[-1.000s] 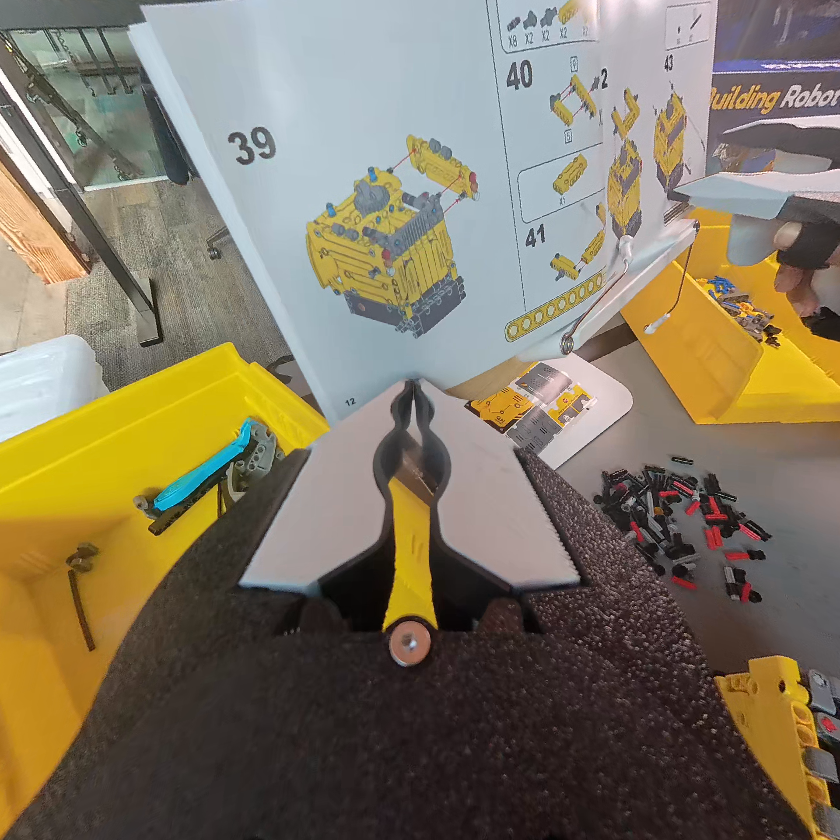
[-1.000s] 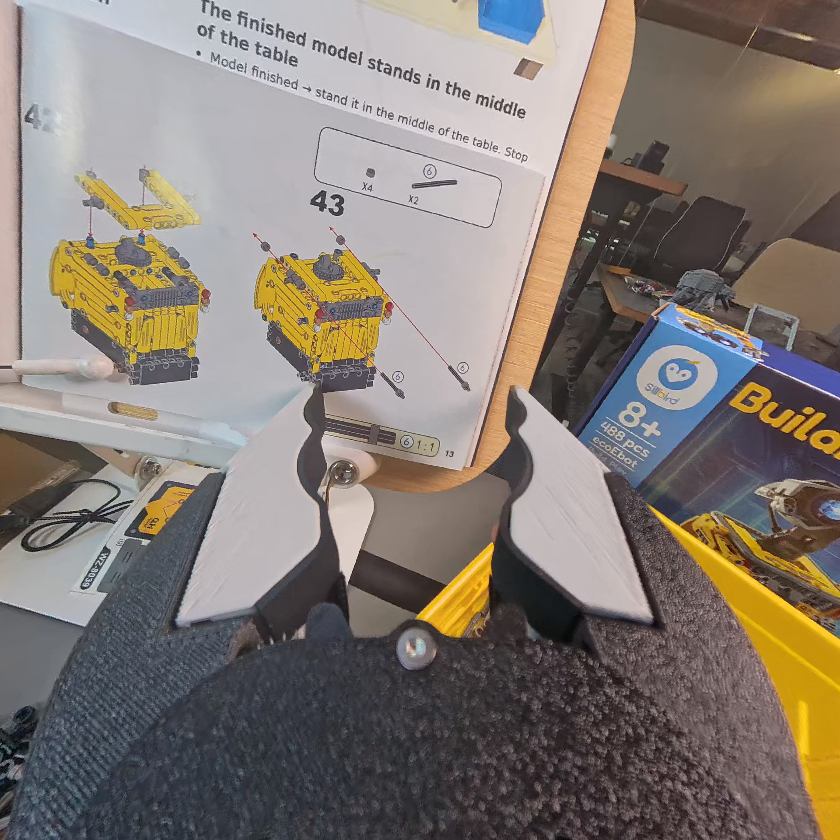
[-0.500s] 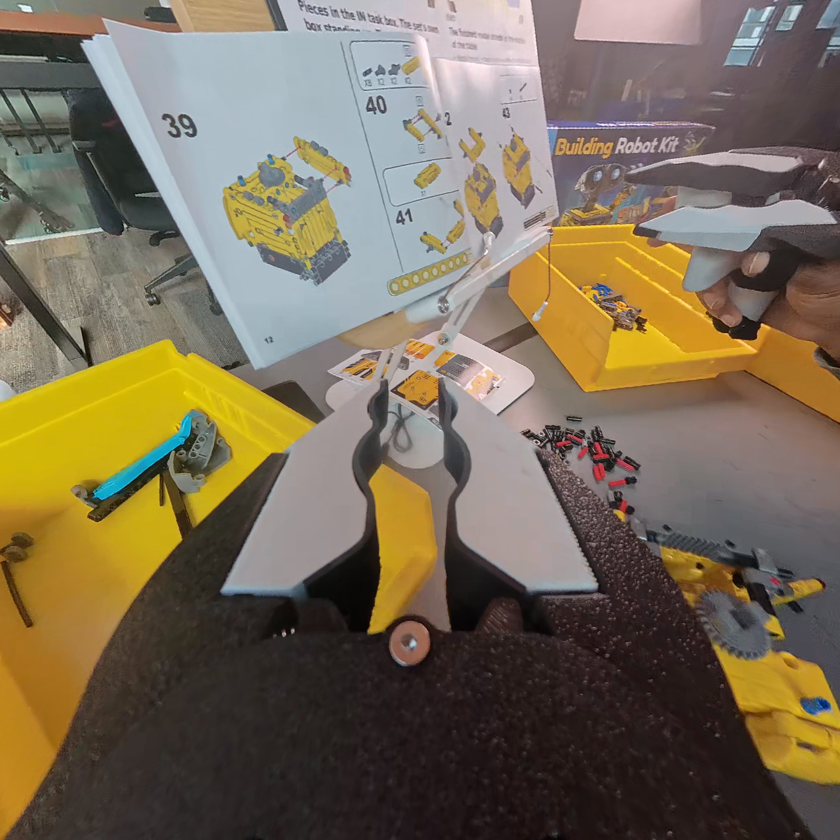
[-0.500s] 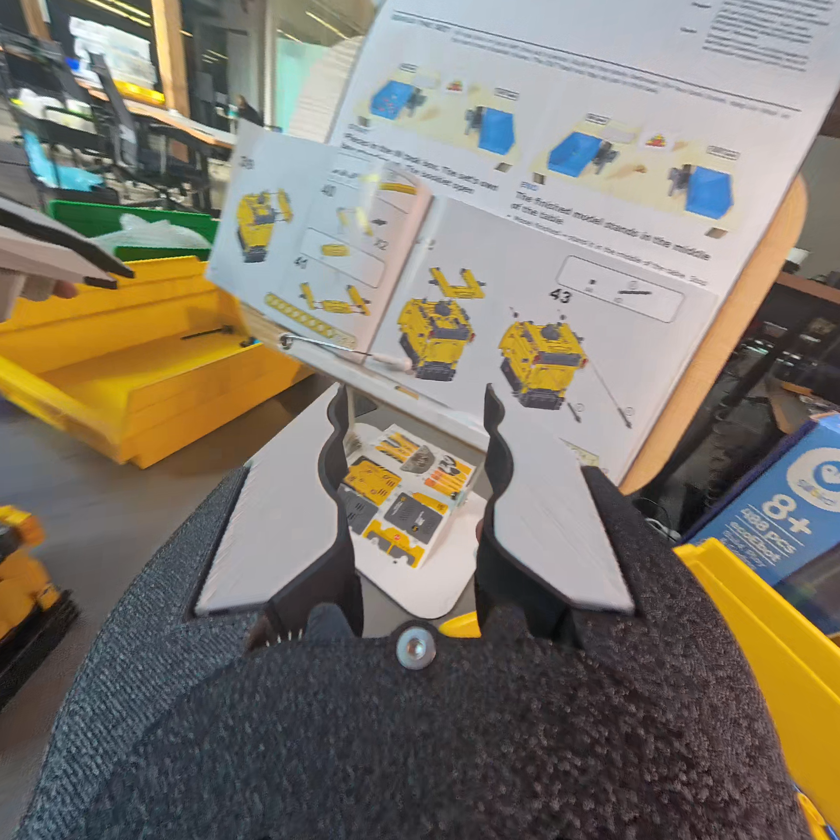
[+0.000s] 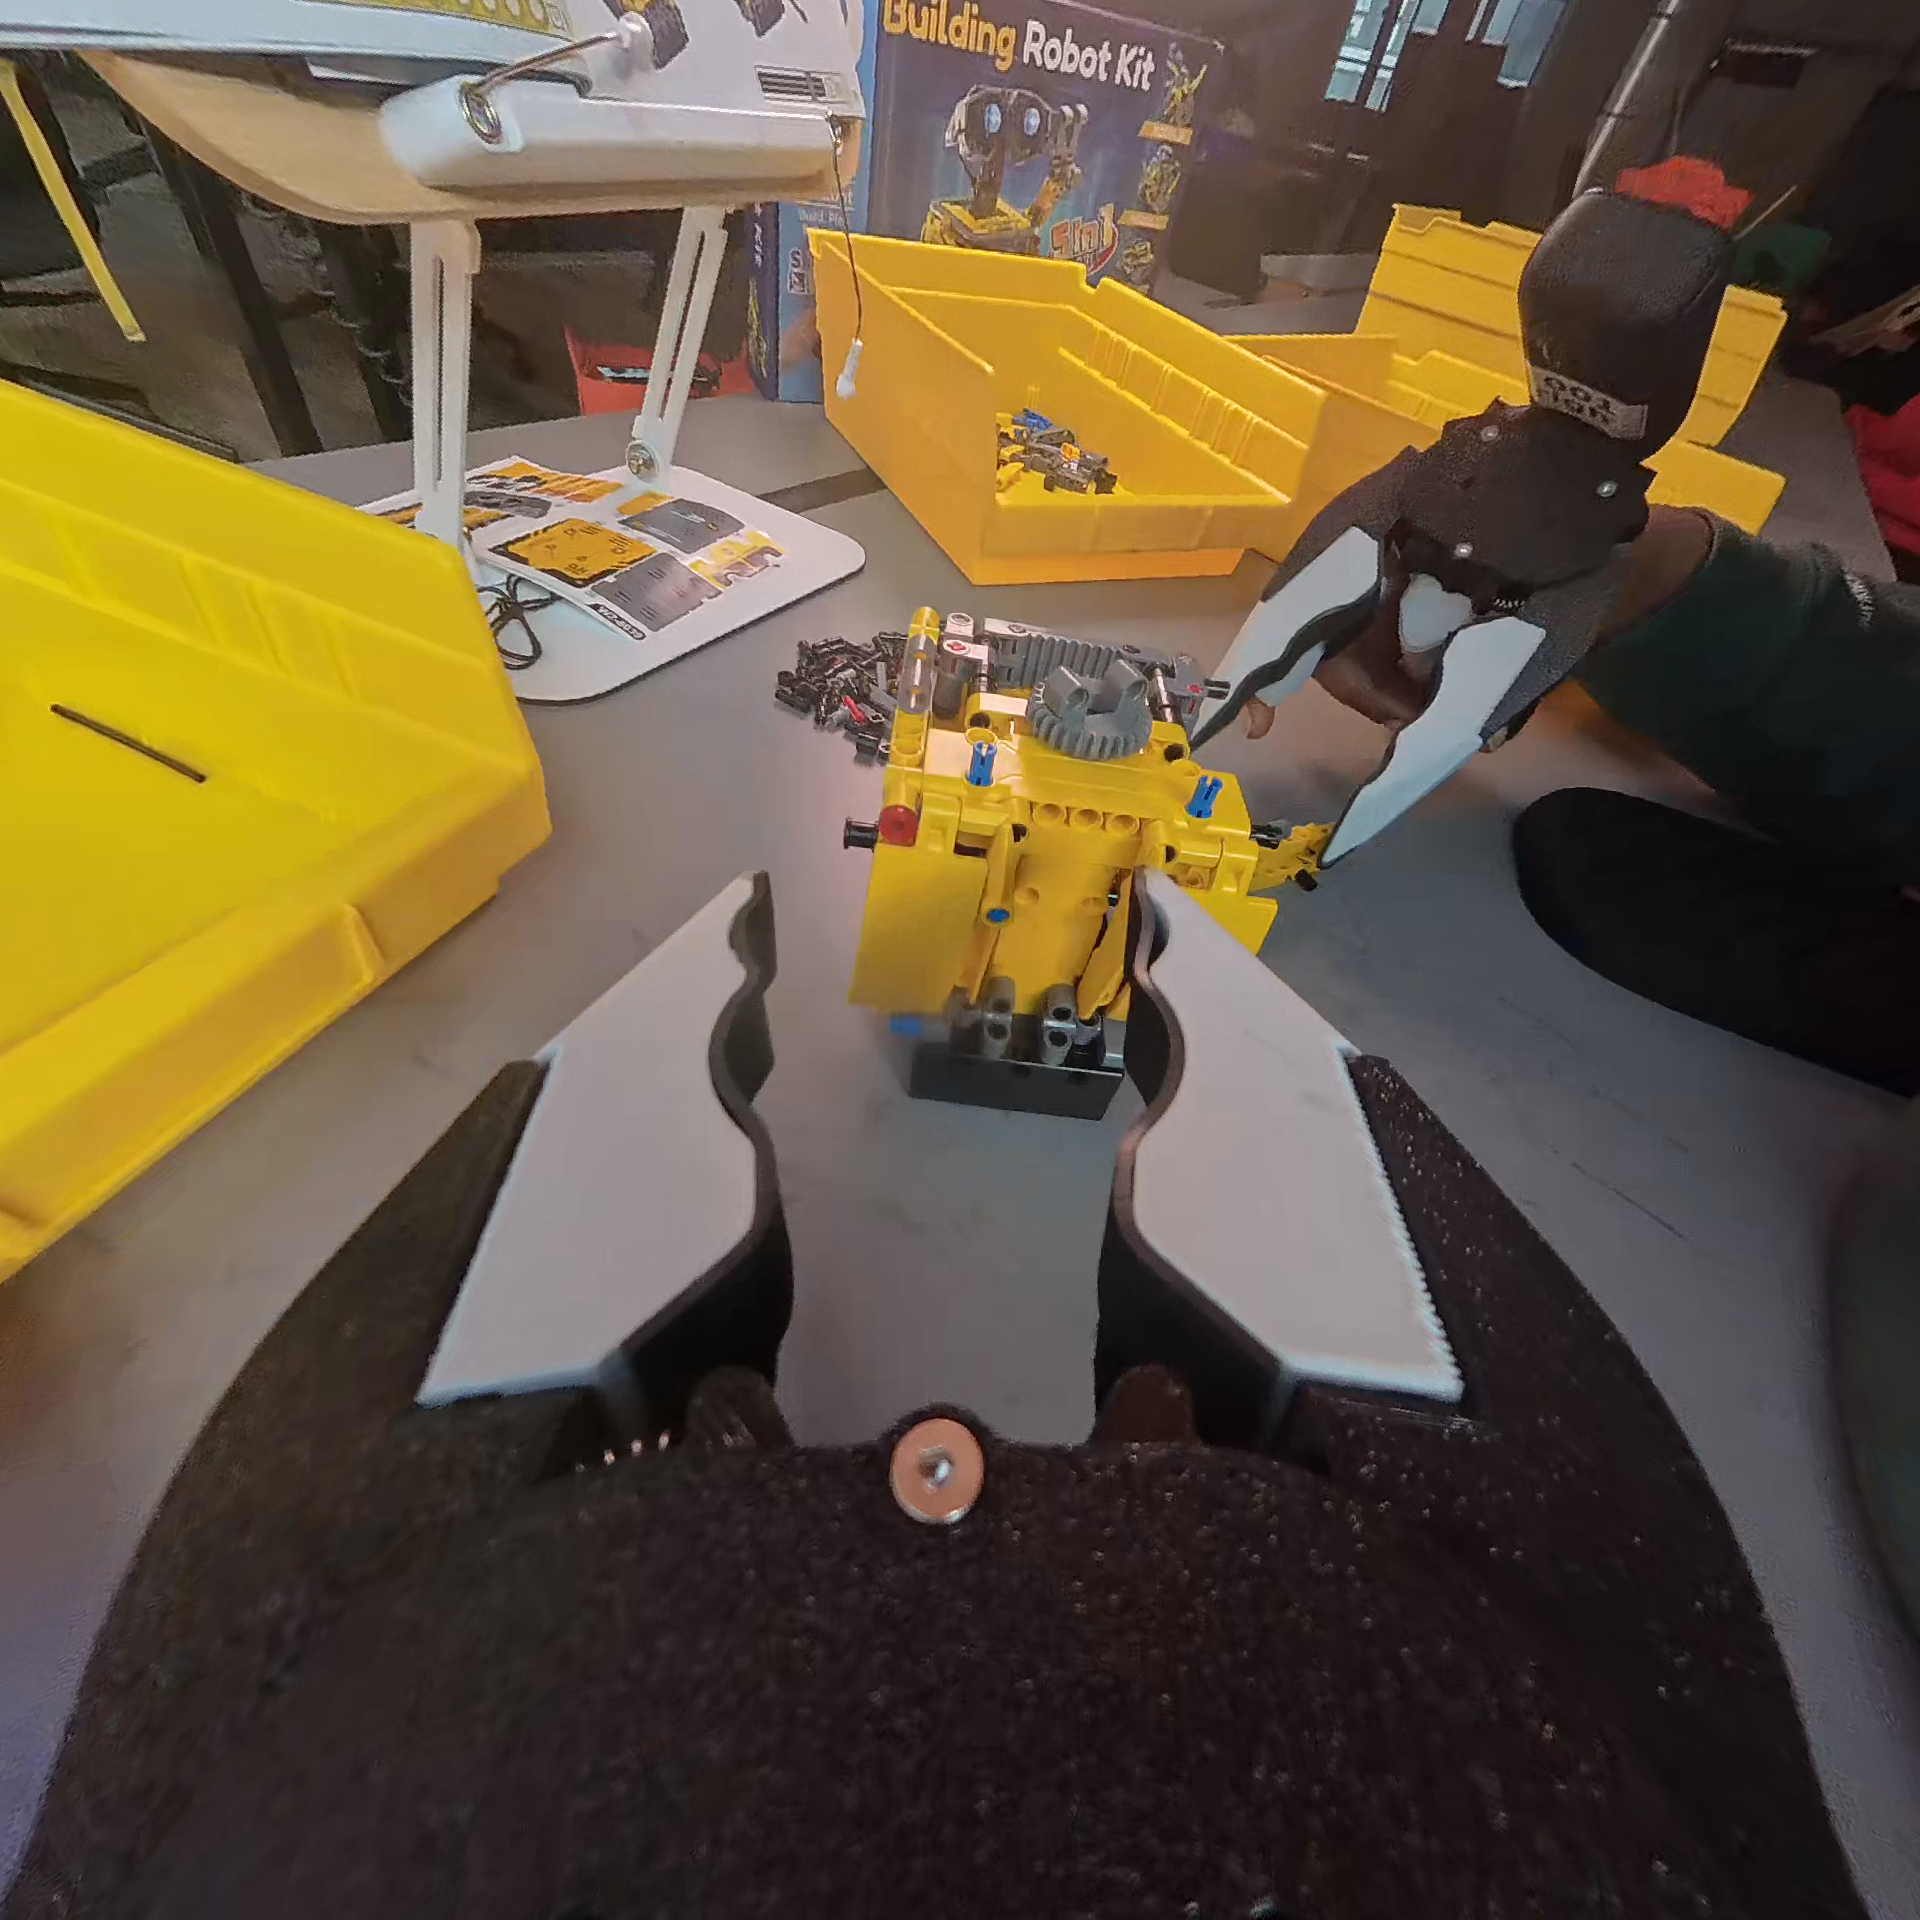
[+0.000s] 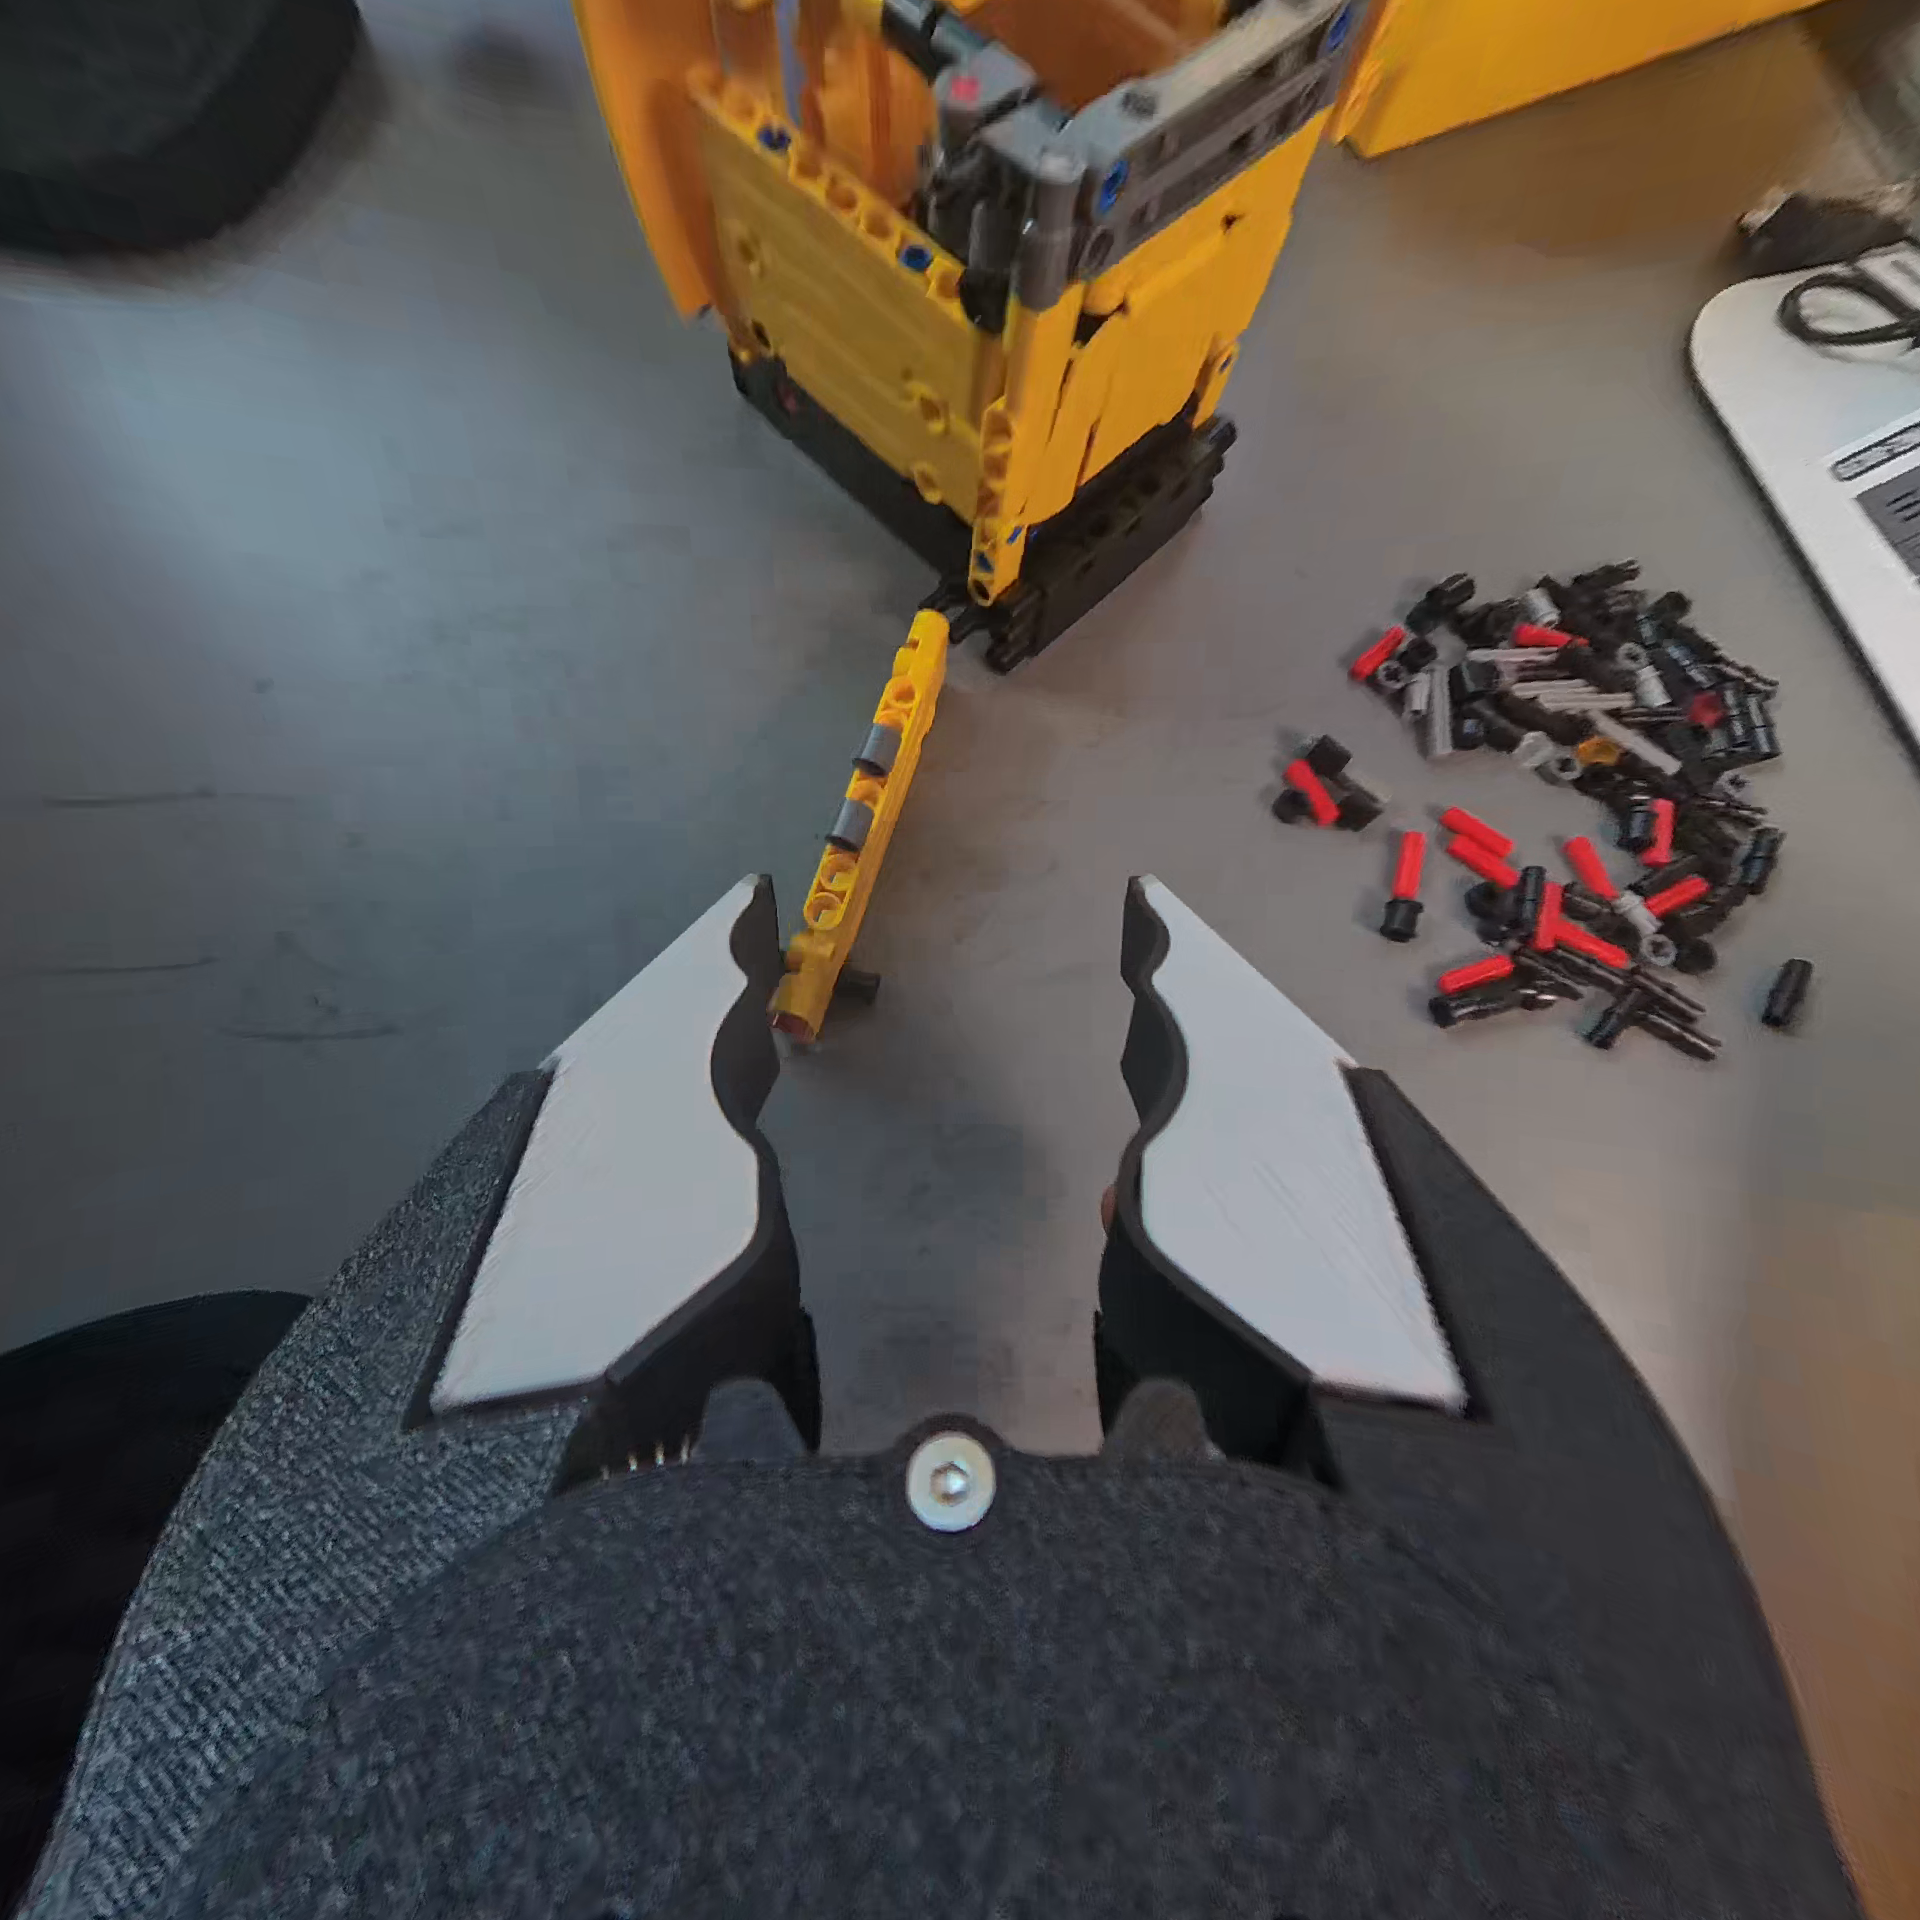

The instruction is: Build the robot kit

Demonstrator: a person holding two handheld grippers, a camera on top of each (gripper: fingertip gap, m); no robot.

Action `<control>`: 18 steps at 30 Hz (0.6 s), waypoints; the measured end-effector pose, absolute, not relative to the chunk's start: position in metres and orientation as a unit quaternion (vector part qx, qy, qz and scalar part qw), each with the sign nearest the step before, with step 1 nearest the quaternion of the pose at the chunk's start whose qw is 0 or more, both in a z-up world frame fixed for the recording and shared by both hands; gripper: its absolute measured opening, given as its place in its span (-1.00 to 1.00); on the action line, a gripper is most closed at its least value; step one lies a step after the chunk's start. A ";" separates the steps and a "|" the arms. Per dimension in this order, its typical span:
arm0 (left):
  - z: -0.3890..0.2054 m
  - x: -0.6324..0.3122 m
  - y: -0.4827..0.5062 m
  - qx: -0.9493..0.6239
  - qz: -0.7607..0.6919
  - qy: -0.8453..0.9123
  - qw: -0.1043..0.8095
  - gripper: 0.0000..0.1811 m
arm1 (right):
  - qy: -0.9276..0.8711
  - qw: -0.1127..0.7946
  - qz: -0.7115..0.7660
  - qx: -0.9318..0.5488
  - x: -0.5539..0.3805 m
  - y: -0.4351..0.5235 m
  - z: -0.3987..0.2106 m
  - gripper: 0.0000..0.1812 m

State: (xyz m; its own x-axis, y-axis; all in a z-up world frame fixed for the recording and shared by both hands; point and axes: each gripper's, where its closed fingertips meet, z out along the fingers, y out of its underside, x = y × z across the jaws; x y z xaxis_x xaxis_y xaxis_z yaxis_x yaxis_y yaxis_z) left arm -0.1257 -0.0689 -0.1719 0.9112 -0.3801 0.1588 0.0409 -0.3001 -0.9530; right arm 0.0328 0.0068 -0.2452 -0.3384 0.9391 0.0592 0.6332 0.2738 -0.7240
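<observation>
**Loose yellow beam lay at the right gripper's tip, pointing back at the model**

While both grippers hung over the grey table (image 6: 312,623), each with its jaws spread wide and nothing between them, the nearest loose part was a long yellow beam (image 6: 868,821) lying flat on the tabletop. Its long axis ran almost straight away from the right gripper (image 6: 945,883): the near end sat just beside the inner edge of that gripper's left finger (touching or a hair apart, the blur would not say which), and the far end reached the black base of the yellow brick model (image 6: 987,312). So the beam lay lengthwise along the fingers, off toward the left one and not centred in the gap.

Off to the right of the beam, well apart from it, a scatter of black and red pins (image 6: 1558,810) was heaped on the table.

From the left wrist view, the left gripper (image 5: 951,883) faced the same yellow brick model (image 5: 1039,894) head on; its right fingertip overlapped the model's near face in the picture, though contact could not be confirmed. The right gripper (image 5: 1278,790) showed beyond the model, tips angled down beside its far corner, plainly the nearer of the two to the beam. Yellow bins (image 5: 208,831) flanked the scene, and a white stand (image 5: 665,540) stood behind.
</observation>
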 end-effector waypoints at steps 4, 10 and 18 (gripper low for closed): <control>-0.166 -0.126 -0.068 -0.773 -0.130 0.140 0.605 -0.41 | -0.788 0.211 0.276 -0.508 0.036 -0.009 -0.266 -0.29; -0.171 -0.118 -0.072 -0.771 -0.183 0.108 0.601 -0.24 | -0.775 0.204 0.299 -0.517 0.037 -0.013 -0.267 -0.42; -0.178 -0.103 -0.071 -0.772 -0.186 0.130 0.594 -0.06 | -0.778 0.203 0.292 -0.518 0.039 -0.014 -0.266 -0.61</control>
State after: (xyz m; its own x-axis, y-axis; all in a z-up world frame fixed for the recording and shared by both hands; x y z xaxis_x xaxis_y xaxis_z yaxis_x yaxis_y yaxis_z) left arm -0.1030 -0.0715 -0.1778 0.8967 -0.4222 0.1329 0.0204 -0.2605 -0.9652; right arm 0.0393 -0.0136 -0.2664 -0.3815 0.9243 0.0136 0.6879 0.2937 -0.6638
